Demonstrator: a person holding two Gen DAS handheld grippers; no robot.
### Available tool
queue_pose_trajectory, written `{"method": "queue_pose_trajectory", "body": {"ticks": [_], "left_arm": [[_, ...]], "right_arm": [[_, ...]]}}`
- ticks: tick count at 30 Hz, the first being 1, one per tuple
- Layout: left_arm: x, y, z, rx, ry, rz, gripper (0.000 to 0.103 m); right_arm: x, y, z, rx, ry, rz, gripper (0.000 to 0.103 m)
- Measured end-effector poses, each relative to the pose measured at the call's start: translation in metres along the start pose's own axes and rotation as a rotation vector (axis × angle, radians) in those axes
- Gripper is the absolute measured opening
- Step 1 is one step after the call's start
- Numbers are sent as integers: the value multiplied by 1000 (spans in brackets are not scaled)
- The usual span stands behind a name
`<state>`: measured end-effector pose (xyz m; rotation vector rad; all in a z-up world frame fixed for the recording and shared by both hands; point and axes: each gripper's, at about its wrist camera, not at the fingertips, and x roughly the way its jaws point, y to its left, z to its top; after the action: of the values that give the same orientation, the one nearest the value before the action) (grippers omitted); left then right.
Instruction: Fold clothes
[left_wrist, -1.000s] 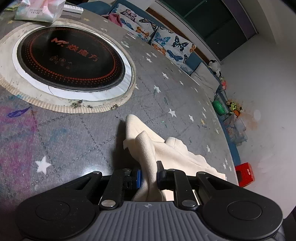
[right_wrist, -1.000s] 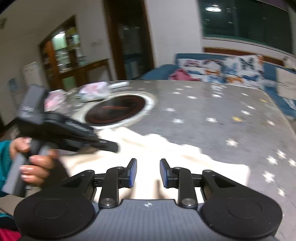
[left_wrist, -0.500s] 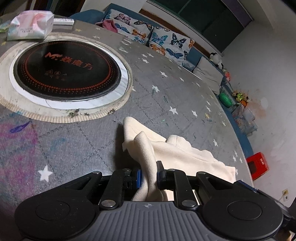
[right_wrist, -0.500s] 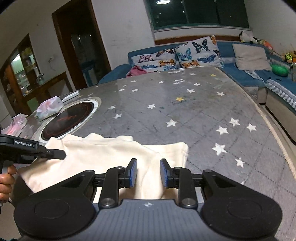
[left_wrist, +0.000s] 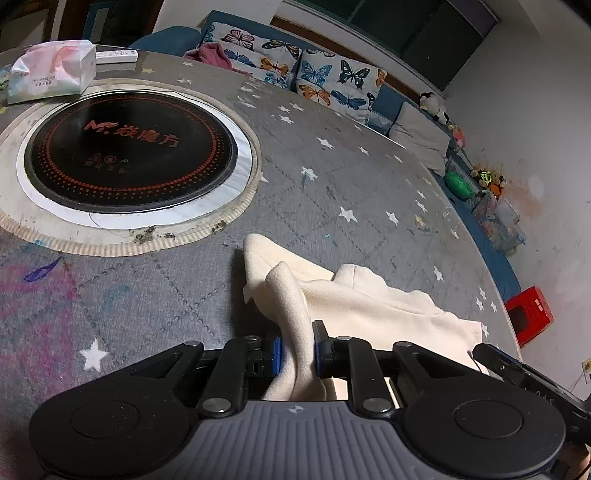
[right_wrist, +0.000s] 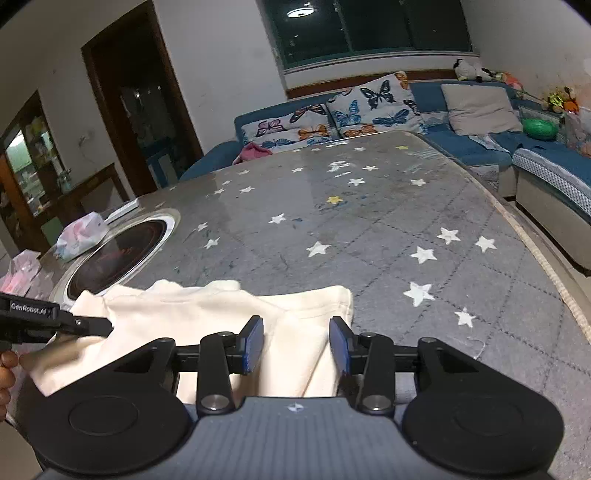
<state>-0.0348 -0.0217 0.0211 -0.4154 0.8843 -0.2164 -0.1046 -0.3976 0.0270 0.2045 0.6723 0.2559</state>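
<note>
Left gripper (left_wrist: 295, 347) pinching cream garment (left_wrist: 354, 299), right gripper (right_wrist: 296, 345) fingers spread over it, near edge hidden

Home living room: sofa (right_wrist: 461, 147), cushions (right_wrist: 373, 103)
</note>
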Motion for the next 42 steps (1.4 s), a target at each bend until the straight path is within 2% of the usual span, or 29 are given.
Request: {"method": "queue_pose_trajectory", "body": {"ticks": [7,11,14,18,20,26,27,31,35,42], "left_arm": [[0,-1,1,8,7,4,19],[1,-2,2,21,10,7,19],[2,-3,2,28,14,8,19],[3,-2,3,30,20,8,19],[2,-3,3,30,22,9,19],[4,-4,5,45,21,13,18],[4,-6,6,53,22,17,18],[3,-16,11,100,11,21,16],[2,-33,21,144,-11,-8,15],[21,-82,41,244,-40,-66,15]], "right_arm": [[9,-4,2,2,-10,-13,42],[12,-6,2,9,-24,-22,49],[12,-6,0,9,-30,-40,63],[12,-8,-3,17,-26,-44,62],[12,-7,-3,10,-18,-29,58],[10,-4,-4,15,-7,9,21],[10,-3,-3,19,-7,15,17],[7,-2,0,32,-12,36,14],[-6,-1,16,7,-61,27,13],[-18,-12,43,-44,-125,-56,13]]}}
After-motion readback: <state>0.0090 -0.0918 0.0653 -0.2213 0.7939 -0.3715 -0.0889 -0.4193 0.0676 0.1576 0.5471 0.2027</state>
